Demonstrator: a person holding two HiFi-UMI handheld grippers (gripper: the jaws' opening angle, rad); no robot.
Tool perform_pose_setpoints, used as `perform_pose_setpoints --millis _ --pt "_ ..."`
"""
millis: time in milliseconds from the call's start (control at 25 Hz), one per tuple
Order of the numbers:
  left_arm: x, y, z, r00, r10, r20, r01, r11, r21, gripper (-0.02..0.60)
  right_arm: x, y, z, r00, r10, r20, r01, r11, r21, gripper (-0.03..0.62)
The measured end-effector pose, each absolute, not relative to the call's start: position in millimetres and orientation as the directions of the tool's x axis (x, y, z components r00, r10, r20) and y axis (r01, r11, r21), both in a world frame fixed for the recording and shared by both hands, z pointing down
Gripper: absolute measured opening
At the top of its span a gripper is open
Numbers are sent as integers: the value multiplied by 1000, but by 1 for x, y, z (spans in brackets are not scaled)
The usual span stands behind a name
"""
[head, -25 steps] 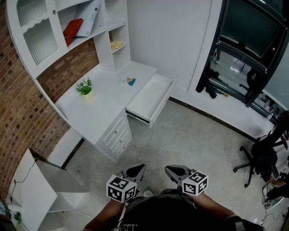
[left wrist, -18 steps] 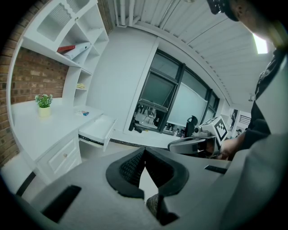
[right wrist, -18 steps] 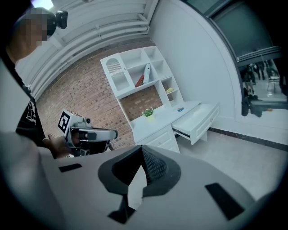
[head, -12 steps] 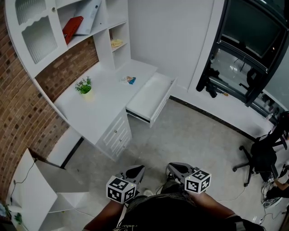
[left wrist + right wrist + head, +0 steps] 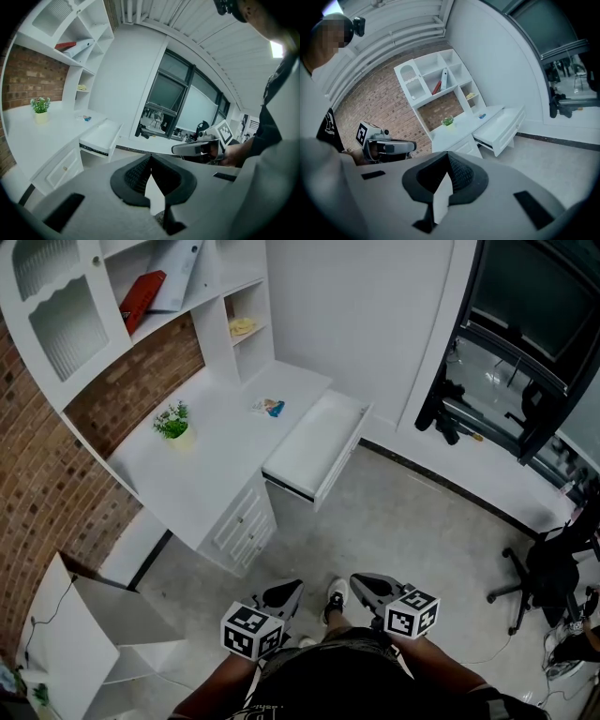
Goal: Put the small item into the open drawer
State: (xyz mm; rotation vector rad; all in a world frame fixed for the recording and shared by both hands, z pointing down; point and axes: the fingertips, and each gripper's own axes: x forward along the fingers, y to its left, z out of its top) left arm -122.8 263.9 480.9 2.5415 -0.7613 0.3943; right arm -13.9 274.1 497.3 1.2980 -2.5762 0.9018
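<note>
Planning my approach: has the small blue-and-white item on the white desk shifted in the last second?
No. The small blue-and-white item lies on the same spot of the white desk, at the same gap from the open white drawer.

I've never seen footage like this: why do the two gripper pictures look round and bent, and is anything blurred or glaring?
Left gripper view: wide-angle lens, dark round border, ceiling slats bowed. Right gripper view: same bending, shelves curved, mosaic patch top left. Head view: milder bend, even light, reflections in the window, small item too tiny to identify.
</note>
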Motion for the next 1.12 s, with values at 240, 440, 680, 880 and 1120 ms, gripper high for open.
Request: perform_pose_setpoints --millis 240,440,680,880,1120 --pt "-115 214 481 787 -457 414 -600 -725 339 15 -8 215 494 -647 -682 341 -746 471 -471 5" --pt "-108 170 477 774 -472 422 -617 -714 332 15 1 165 493 -654 -674 345 -741 476 -474 5" --pt "-92 121 471 757 -494 427 -637 -701 319 15 20 111 484 -667 -666 335 -733 502 -460 5" --pt "-71 82 466 748 -506 429 -647 -698 305 15 41 77 482 -677 -655 336 -725 512 -461 5" --pt "-46 49 473 732 -520 439 -663 -692 286 15 64 48 490 -697 -637 330 -707 535 -462 5"
